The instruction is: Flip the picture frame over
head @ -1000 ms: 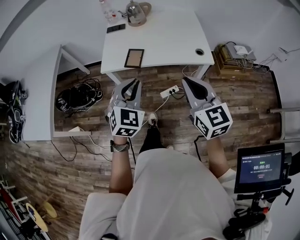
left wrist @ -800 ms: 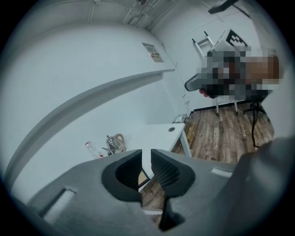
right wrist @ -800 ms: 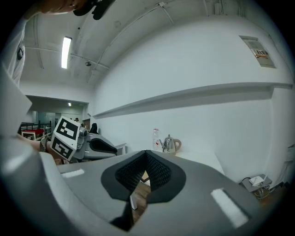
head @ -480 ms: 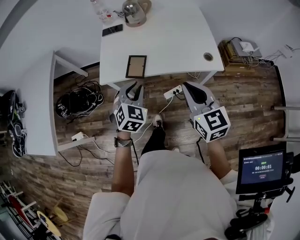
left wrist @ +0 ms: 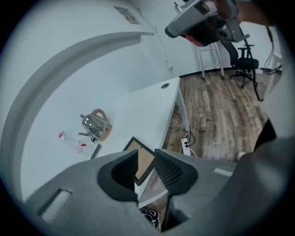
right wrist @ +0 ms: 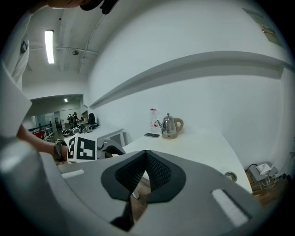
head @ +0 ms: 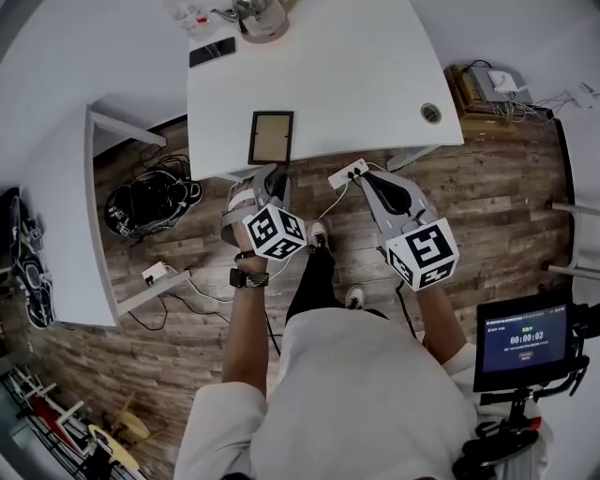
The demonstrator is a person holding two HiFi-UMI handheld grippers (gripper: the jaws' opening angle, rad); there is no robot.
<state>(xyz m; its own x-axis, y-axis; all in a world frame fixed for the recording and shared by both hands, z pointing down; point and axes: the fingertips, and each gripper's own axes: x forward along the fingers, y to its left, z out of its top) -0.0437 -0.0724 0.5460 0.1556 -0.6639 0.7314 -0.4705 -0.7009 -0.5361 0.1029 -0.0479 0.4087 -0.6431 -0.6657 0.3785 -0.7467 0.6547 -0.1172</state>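
The picture frame [head: 271, 137], dark-rimmed with a tan panel up, lies flat near the front edge of the white table [head: 356, 75]. My left gripper [head: 269, 178] hovers just short of that edge, below the frame. Its jaws are opening and hold nothing. In the left gripper view the frame [left wrist: 145, 163] shows through the gap of that gripper [left wrist: 146, 153]. My right gripper [head: 367, 178] hangs over the floor, right of the frame. In its own view the right gripper [right wrist: 146, 154] has its pads meeting at the tips, shut and empty.
A kettle [head: 258, 19], a phone [head: 213, 52] and a bottle [head: 187, 14] stand at the table's far end. A cable hole [head: 430, 113] is at its right. A power strip [head: 347, 173] lies on the wooden floor. A second white desk [head: 56, 216] is on the left, a screen [head: 525, 337] on the right.
The view has moved closer to the table. My left gripper has come up toward the table edge under the frame, rolled somewhat, and its jaws have parted. The right gripper stays shut.
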